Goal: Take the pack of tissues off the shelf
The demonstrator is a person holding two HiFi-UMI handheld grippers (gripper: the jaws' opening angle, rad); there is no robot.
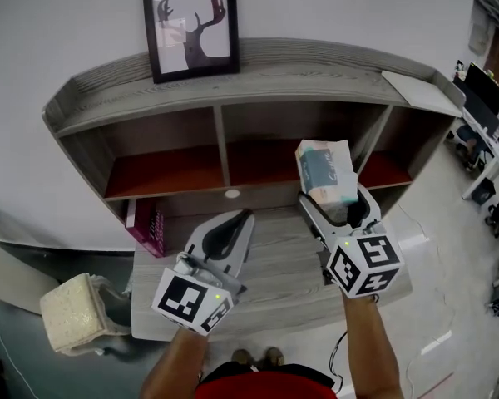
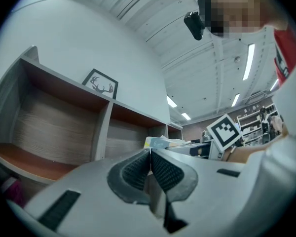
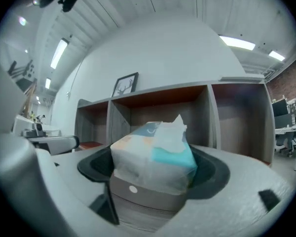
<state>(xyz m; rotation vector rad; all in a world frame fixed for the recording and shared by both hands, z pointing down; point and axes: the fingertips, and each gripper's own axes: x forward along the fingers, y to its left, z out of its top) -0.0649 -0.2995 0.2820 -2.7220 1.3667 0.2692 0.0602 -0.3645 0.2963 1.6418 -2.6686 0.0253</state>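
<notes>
The pack of tissues [image 1: 326,173] is a soft white and teal packet with a tissue sticking out of its top. My right gripper [image 1: 336,201] is shut on it, a dark pad pressing on each side, and holds it in the air in front of the grey shelf [image 1: 224,106], above the desk [image 1: 283,260]. In the right gripper view the pack [image 3: 153,154] fills the space between the jaws of the right gripper [image 3: 155,174]. My left gripper [image 1: 246,216] hovers over the desk's left part, shut on nothing. The left gripper [image 2: 150,156] shows its pads together, the pack [image 2: 160,142] just beyond.
A framed antler picture [image 1: 193,25] stands on the shelf's top board. The shelf's compartments with red floors look bare. A pink box [image 1: 145,223] stands at the desk's left rear. A cream padded seat [image 1: 71,310] is on the floor at left; office desks [image 1: 486,140] at far right.
</notes>
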